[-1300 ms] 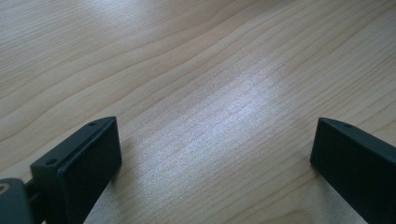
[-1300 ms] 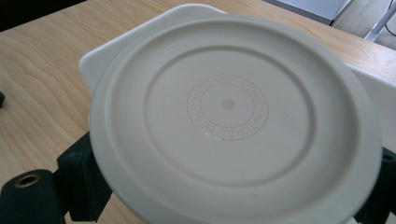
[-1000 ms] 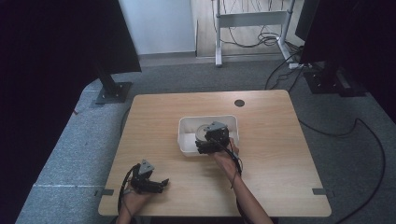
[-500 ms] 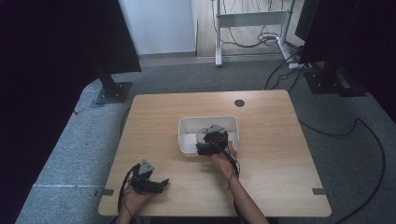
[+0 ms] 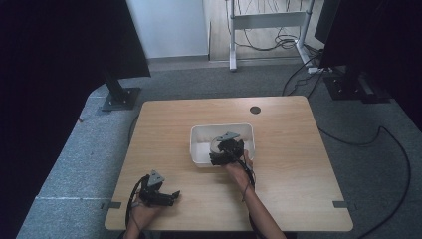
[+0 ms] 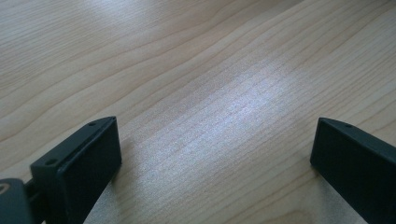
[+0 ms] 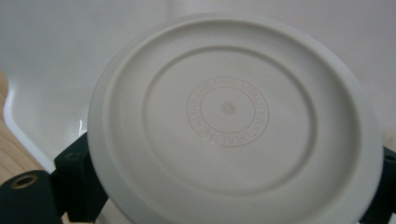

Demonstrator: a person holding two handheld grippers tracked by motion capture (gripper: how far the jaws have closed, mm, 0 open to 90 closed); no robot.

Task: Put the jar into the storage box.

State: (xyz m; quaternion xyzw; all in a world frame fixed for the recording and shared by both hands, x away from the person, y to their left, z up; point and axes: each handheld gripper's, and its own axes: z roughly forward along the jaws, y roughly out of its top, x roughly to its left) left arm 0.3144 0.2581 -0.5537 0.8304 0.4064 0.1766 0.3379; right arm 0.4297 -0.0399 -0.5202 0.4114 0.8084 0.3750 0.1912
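Right tongs (image 5: 215, 158) clamp a round white lid (image 7: 233, 121) (ring lettering embossed at its centre) over the white tub (image 5: 199, 144); left tongs (image 5: 170, 197), jaws wide, rest near the desk's (image 5: 298, 149) front-left corner.

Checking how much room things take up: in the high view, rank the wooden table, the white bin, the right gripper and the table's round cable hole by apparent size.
1. Wooden table, by far the largest.
2. White bin.
3. Right gripper, held above the bin and nearer the camera, so it may look larger than it is.
4. Round cable hole, smallest.
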